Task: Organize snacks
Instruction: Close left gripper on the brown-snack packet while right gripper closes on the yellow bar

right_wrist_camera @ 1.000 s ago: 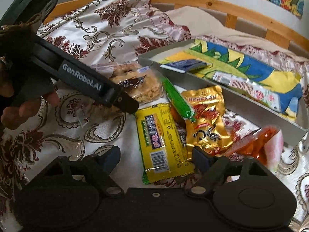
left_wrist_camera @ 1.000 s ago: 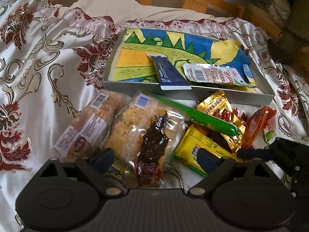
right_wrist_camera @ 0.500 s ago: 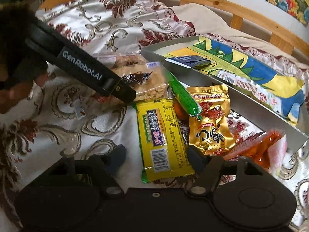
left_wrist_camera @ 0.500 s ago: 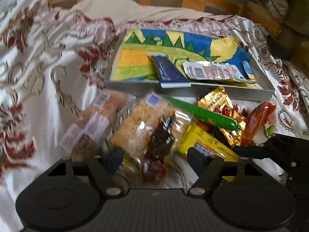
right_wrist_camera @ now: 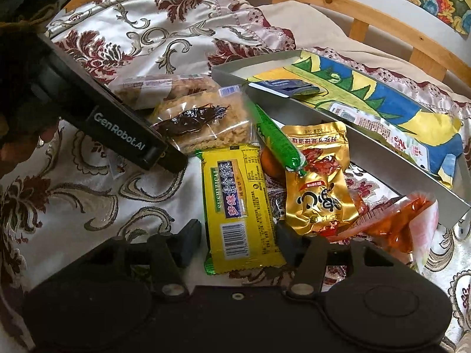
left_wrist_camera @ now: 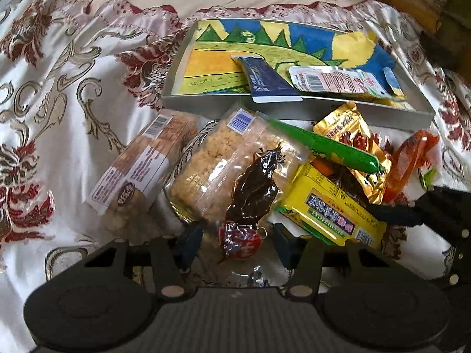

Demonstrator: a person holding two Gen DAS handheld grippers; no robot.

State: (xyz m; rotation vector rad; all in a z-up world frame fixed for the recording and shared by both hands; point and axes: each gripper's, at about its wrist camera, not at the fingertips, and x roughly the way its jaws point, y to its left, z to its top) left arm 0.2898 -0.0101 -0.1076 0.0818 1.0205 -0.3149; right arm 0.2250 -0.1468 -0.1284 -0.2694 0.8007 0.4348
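Bed (left_wrist_camera: 73, 111) draped in a cream satin cover with maroon flourishes, snacks heaped on it just in front of a grey tray (left_wrist_camera: 223, 106) lined with a dinosaur drawing

In the tray: dark blue packet (left_wrist_camera: 266, 81) and pale pink packet (left_wrist_camera: 332, 81), touching, the pink one overlapping the blue

Left hand-held gripper (left_wrist_camera: 235, 242) low over the near end of the clear puffed-rice packet (left_wrist_camera: 217, 167), jaws closing, the packet's red-and-brown sealed end between the fingers; pads not yet seen pressing on it

Beside that, to the left, a second clear packet of biscuits (left_wrist_camera: 141, 173), touching it

Right hand-held gripper (right_wrist_camera: 237, 239) over the yellow wafer bar (right_wrist_camera: 240, 203), jaws closing with the bar's near end between them; right finger at or against the wrapper's edge, left finger apart from it with cover showing between

Green sausage stick (right_wrist_camera: 276, 139) lying across the gold pouch (right_wrist_camera: 319, 185); orange packet (right_wrist_camera: 397, 223) to the right, near the tray's front wall

Person's fingers (right_wrist_camera: 17, 147) on the left handle, at the edge of the right view
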